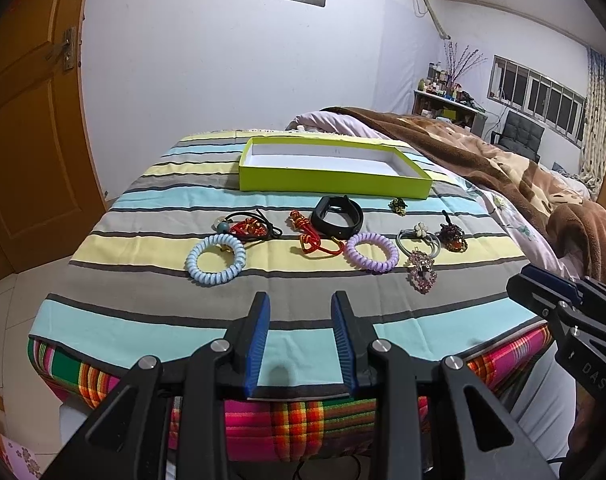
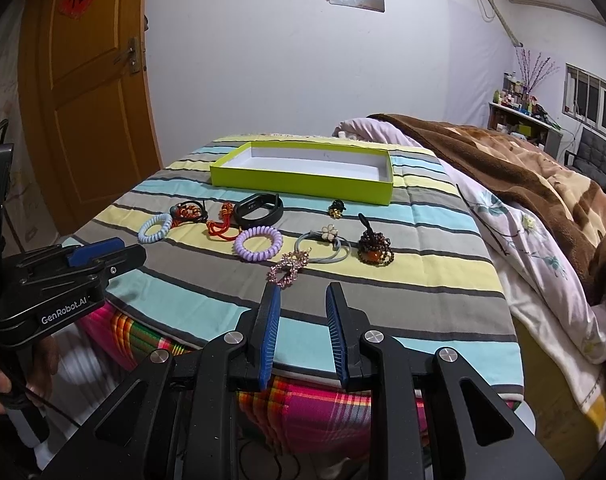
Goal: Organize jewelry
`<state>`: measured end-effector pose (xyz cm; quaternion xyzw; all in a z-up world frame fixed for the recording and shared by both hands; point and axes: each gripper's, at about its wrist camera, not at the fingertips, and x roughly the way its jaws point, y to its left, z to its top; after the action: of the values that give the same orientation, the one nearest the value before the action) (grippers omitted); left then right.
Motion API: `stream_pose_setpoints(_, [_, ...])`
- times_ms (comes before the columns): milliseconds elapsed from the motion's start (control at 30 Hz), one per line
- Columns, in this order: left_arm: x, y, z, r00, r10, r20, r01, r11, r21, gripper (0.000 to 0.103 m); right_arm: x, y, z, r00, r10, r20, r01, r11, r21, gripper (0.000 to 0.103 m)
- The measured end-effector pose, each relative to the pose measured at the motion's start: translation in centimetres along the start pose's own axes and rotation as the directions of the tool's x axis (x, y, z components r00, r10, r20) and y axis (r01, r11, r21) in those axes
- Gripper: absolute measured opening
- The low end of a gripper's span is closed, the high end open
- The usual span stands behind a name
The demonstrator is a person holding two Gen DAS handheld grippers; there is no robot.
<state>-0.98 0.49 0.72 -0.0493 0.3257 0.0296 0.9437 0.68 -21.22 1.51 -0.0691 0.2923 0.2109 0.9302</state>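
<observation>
An empty lime-green box [image 1: 327, 179] [image 2: 303, 184] sits at the back of a striped cloth. In front of it lie a light-blue coil tie [image 1: 216, 259] [image 2: 155, 229], a purple coil tie [image 1: 371, 252] [image 2: 259, 244], a black wristband [image 1: 337, 216] [image 2: 259, 209], red knotted cords [image 1: 313, 238] [image 2: 222, 224], a grey flower tie [image 1: 419, 238] [image 2: 325, 245], a pink rhinestone clip [image 1: 422, 272] [image 2: 289, 267] and a dark beaded piece [image 1: 451, 236] [image 2: 375, 247]. My left gripper [image 1: 301, 308] is open and empty, short of the row. My right gripper [image 2: 303, 296] is open and empty, just before the rhinestone clip.
A small dark clip [image 1: 399, 205] [image 2: 336, 208] lies near the box's right corner. A black corded charm with a teal bead [image 1: 243, 226] [image 2: 189, 210] lies at the left. A bed with a brown blanket [image 1: 503, 168] runs along the right. A wooden door [image 1: 27, 140] stands at the left.
</observation>
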Motion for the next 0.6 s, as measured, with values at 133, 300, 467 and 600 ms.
stream_pose_setpoints(133, [-0.05, -0.12, -0.10, 1.000, 0.005, 0.004, -0.005, 1.000, 0.003, 0.033, -0.02, -0.01, 0.00, 1.000, 0.000, 0.001, 0.000, 1.000, 0.000, 0.024])
stream_pose_setpoints(300, [-0.10, -0.17, -0.16, 1.000, 0.010, 0.004, -0.010, 1.000, 0.001, 0.033, 0.00, -0.02, -0.02, 1.000, 0.000, 0.000, 0.000, 1.000, 0.001, 0.024])
stream_pose_setpoints(467, [-0.11, -0.20, -0.23, 1.000, 0.015, 0.004, -0.015, 1.000, 0.000, 0.033, 0.03, -0.02, -0.03, 1.000, 0.002, 0.000, -0.002, 1.000, 0.001, 0.024])
stream_pose_setpoints(600, [0.03, -0.24, -0.24, 1.000, 0.020, 0.001, -0.020, 1.000, 0.004, 0.033, 0.12, -0.05, -0.11, 1.000, 0.003, -0.004, -0.003, 1.000, 0.001, 0.024])
